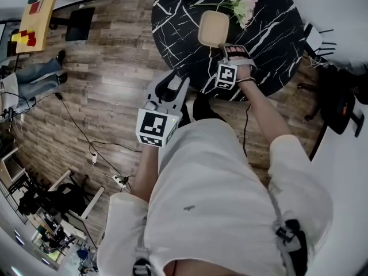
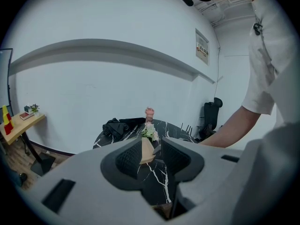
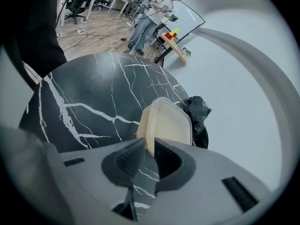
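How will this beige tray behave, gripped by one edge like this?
Probably stiff: the beige tray holds its shape with the right claw pinching only one rim. Likely light, since it looks thin-walled. The smooth rim might slip or pivot in that edge grip.

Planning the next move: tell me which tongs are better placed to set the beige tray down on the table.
Right, most likely. The right tongs are shut on the beige tray at its edge, holding it above the black marble table. The left tongs are open, empty, and over the wooden floor.
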`<move>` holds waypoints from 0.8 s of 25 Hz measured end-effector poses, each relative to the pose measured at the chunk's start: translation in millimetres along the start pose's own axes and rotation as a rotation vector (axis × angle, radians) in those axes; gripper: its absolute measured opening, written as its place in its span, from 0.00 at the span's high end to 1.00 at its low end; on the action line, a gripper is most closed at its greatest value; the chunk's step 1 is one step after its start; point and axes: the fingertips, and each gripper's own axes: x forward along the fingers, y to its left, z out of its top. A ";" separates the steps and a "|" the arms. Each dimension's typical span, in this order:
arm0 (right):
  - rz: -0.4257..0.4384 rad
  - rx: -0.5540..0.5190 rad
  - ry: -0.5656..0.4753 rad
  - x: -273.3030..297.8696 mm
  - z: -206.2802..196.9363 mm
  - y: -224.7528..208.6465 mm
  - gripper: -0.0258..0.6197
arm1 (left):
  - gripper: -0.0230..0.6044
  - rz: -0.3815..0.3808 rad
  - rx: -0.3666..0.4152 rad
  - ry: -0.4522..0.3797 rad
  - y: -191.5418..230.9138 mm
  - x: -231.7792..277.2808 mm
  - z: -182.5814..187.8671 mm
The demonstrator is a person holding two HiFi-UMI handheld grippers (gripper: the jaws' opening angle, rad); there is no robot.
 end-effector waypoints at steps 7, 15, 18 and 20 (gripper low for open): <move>-0.003 -0.008 -0.006 0.3 -0.3 -0.6 0.87 | 0.78 0.009 0.004 -0.008 0.7 -2.4 1.1; -0.017 -0.012 -0.008 -2.9 -1.5 -3.1 0.88 | 0.78 0.014 0.005 -0.010 -1.3 -4.7 1.2; -0.023 -0.014 -0.008 -4.2 -0.8 -5.6 0.89 | 0.78 0.015 0.004 -0.009 -1.5 -6.1 1.3; -0.026 -0.013 -0.009 -4.6 -0.9 -6.7 0.89 | 0.78 0.018 0.003 -0.007 -1.9 -6.7 0.7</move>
